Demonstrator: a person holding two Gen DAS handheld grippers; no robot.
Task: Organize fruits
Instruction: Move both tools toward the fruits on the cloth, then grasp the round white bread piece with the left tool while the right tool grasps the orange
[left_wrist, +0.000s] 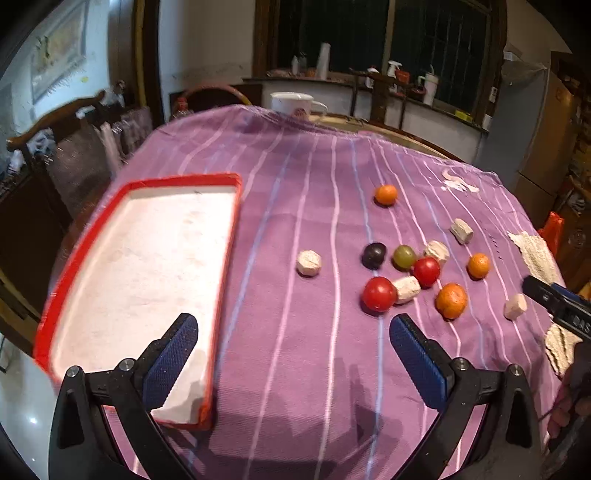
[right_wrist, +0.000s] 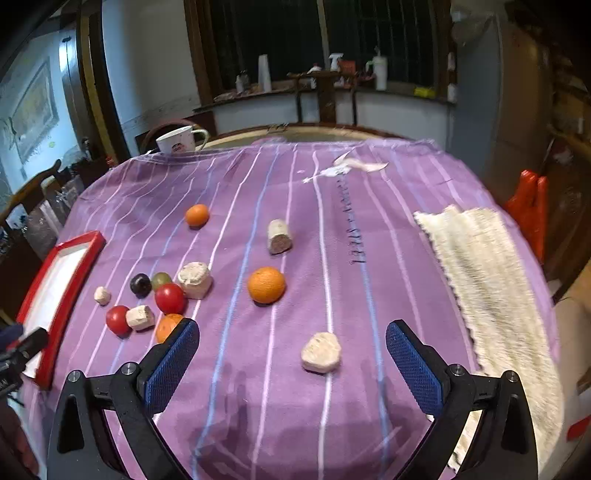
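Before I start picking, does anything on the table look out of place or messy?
Yes. Pale cork-like chunks lie mixed among the fruits on the purple cloth, and the red-rimmed tray holds nothing. A white smear marks the cloth's far side.

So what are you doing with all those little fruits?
Sorting them. A person holds the left gripper and right gripper, both open and holding nothing. The red tray has no fruit in it yet. The oranges, tomatoes and grapes lie scattered on the purple cloth.
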